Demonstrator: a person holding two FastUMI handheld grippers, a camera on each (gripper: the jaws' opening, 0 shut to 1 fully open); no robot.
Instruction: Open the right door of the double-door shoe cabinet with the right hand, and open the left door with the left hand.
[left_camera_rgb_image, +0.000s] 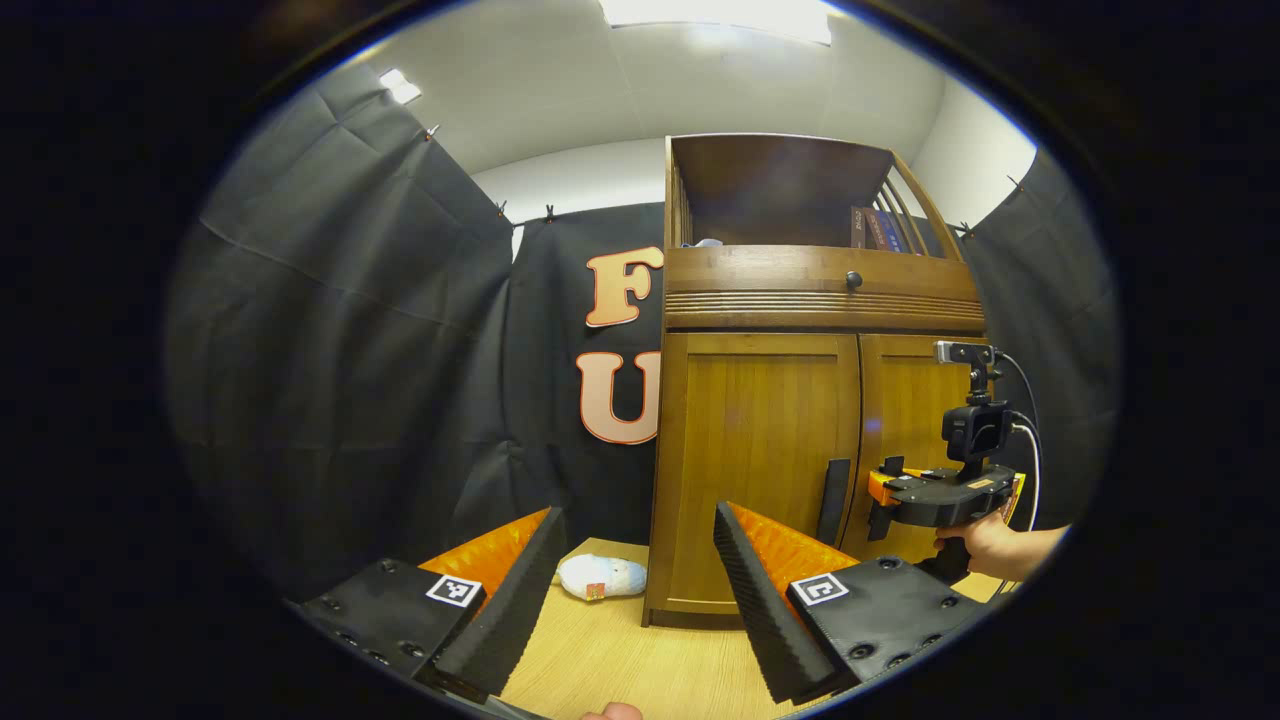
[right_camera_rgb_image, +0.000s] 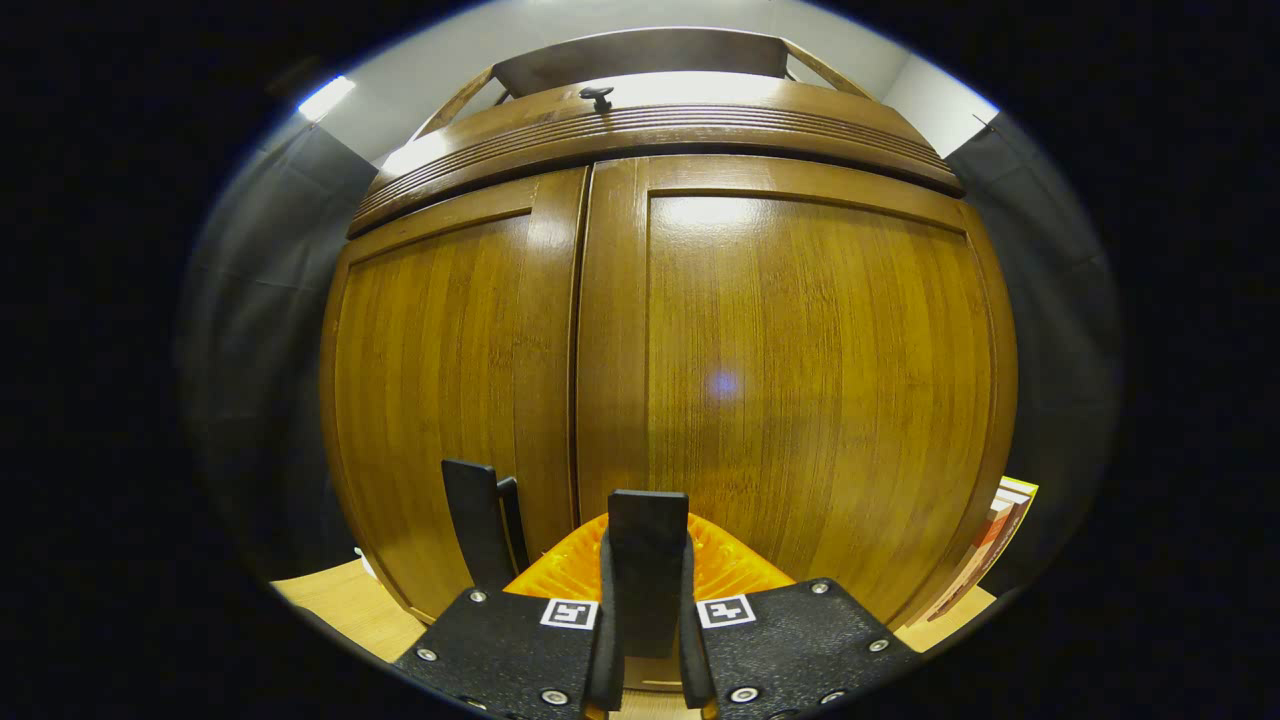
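Left gripper view — the left tongs (left_camera_rgb_image: 635, 590) stand wide apart above the desk (left_camera_rgb_image: 620, 660), holding nothing; the shoe cabinet (left_camera_rgb_image: 810, 400) rises ahead, both doors closed, the right tongs (left_camera_rgb_image: 880, 495) at its right door (left_camera_rgb_image: 905, 440). Right gripper view — the right tongs (right_camera_rgb_image: 645, 640) are narrowed onto the right door's handle (right_camera_rgb_image: 647, 570); the left door (right_camera_rgb_image: 450, 400) is beside it.
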